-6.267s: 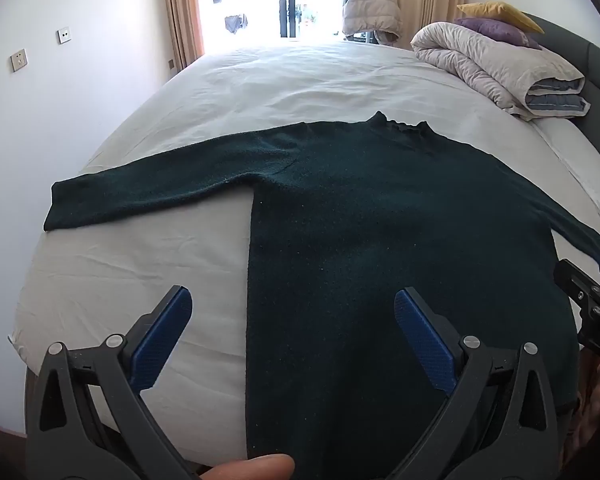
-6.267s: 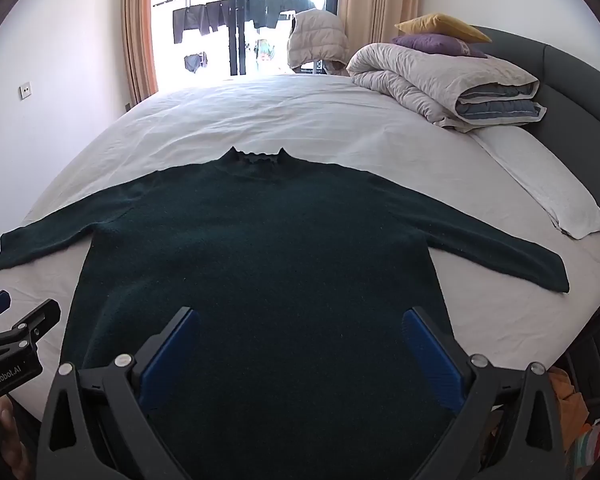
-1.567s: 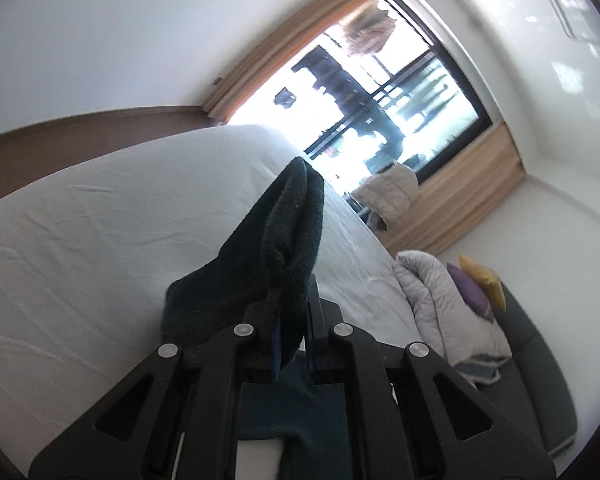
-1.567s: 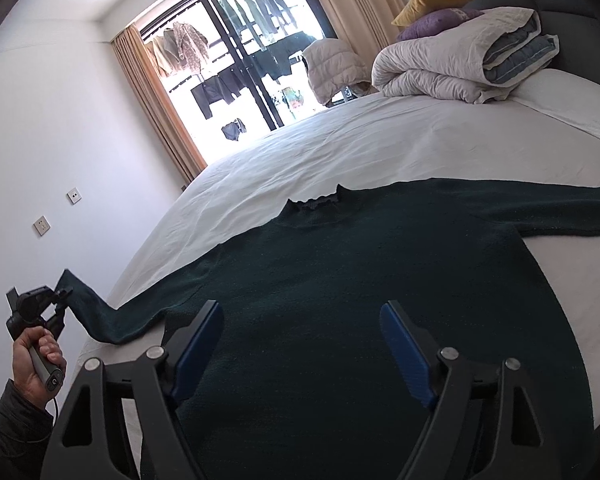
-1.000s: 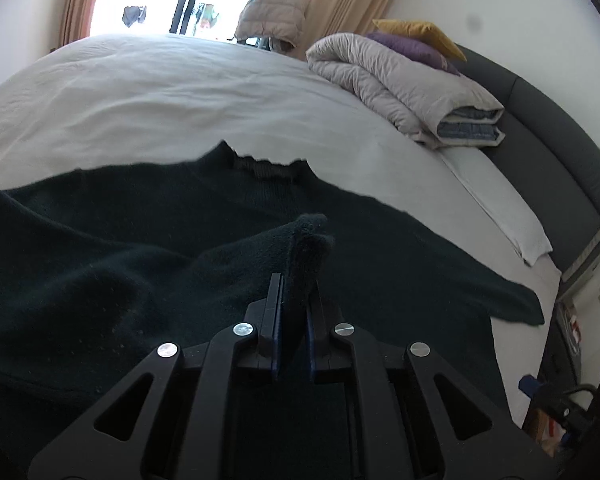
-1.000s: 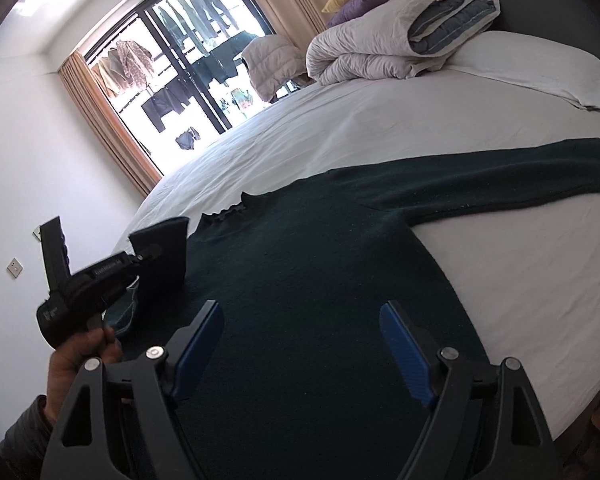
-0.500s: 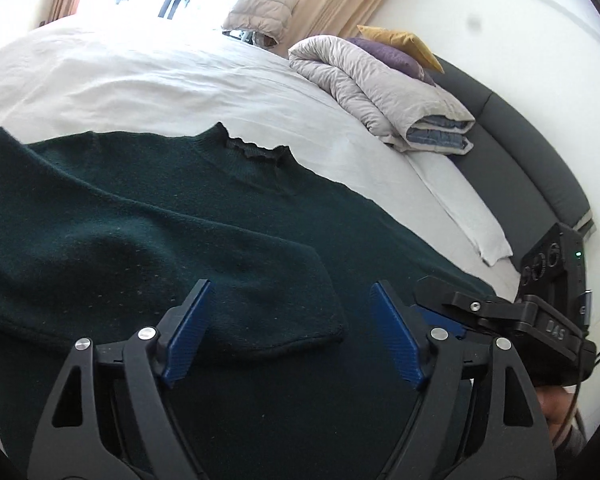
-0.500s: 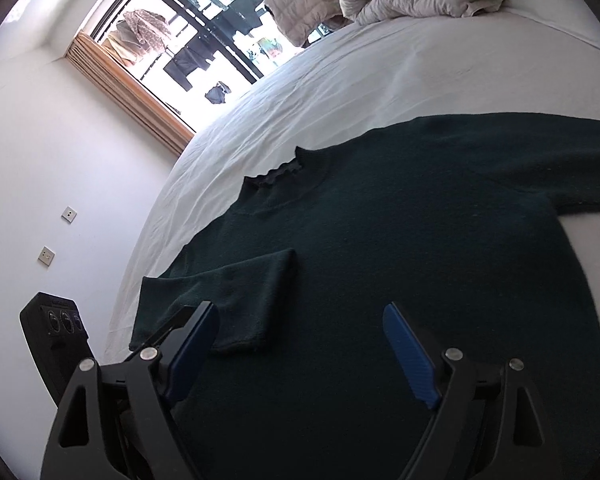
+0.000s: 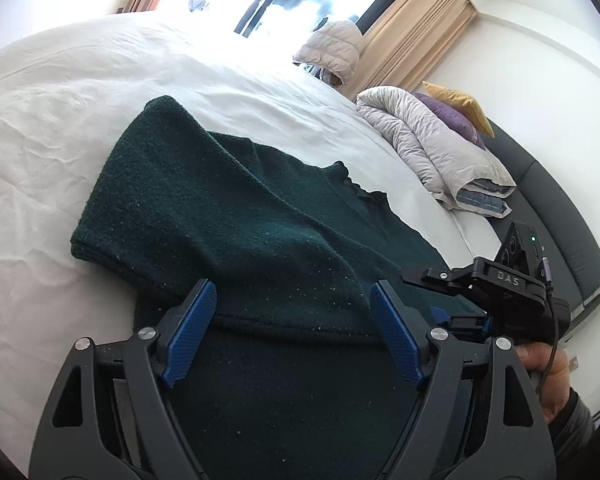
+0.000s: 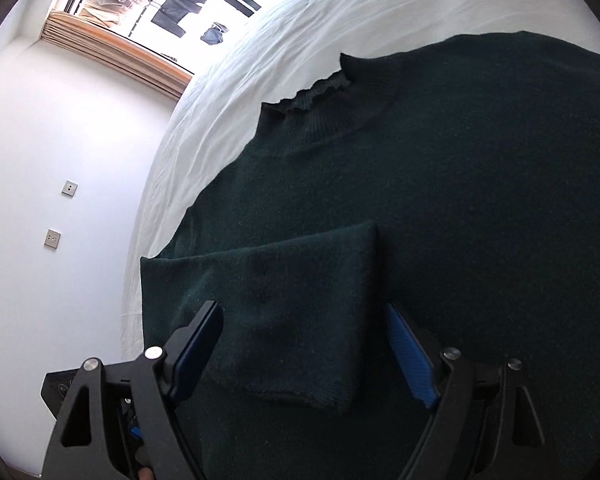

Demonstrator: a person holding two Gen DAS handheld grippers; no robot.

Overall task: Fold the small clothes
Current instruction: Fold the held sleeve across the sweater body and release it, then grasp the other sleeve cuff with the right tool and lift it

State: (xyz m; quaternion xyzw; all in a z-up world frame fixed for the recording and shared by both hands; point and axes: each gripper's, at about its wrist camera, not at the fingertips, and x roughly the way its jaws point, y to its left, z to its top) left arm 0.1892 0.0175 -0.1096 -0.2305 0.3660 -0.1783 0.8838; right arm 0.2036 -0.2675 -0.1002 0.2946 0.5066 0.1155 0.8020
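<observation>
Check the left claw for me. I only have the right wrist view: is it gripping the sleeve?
Observer: No. The left claw is open; its jaws have just been opening, and the folded sleeve lies flat under them, not pinched.
Operator: What else is on the bed?
Observer: A rolled duvet by the headboard.
Operator: Anything on it?
Observer: A purple pillow and a yellow pillow.
</observation>
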